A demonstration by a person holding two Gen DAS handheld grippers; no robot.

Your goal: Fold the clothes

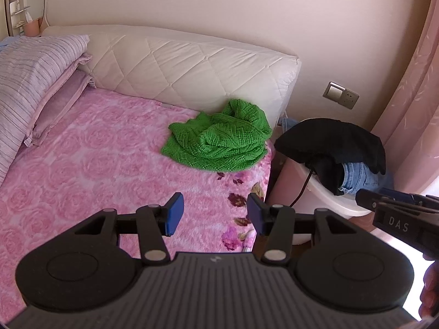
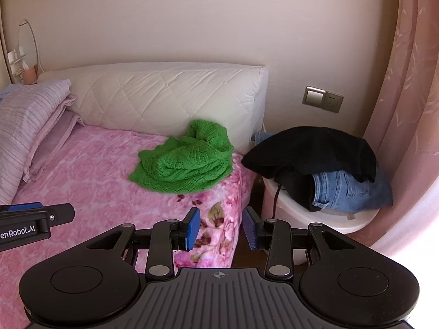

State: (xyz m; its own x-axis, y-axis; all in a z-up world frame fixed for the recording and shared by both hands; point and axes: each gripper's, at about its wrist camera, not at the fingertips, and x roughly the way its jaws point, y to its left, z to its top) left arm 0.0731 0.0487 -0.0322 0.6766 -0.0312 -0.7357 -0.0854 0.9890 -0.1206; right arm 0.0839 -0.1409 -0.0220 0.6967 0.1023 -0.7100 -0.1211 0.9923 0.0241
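Striped lilac pillows (image 1: 30, 82) stacked at the bed's left edge, against the white quilted headboard (image 1: 192, 65). Pink rose blanket (image 1: 96, 150) covers the bed; the wide stretch between pillows and sweater is bare and flat. Green knit sweater (image 1: 219, 139) lies crumpled in a heap at the bed's far right corner, touching the headboard base, its right side at the bed's right edge. Left gripper (image 1: 215, 211) hovers over the near right part of the bed, jaws wide, holding nothing, well apart from the sweater. Right gripper (image 2: 221, 226) hovers over the bed's right edge, jaws wide, empty. Narrow gap just right of the bed, then a white round stand (image 2: 315, 213) piled with a black garment (image 2: 310, 148) over blue jeans (image 2: 345, 189). Pink curtain (image 2: 406, 109) closes the far right.
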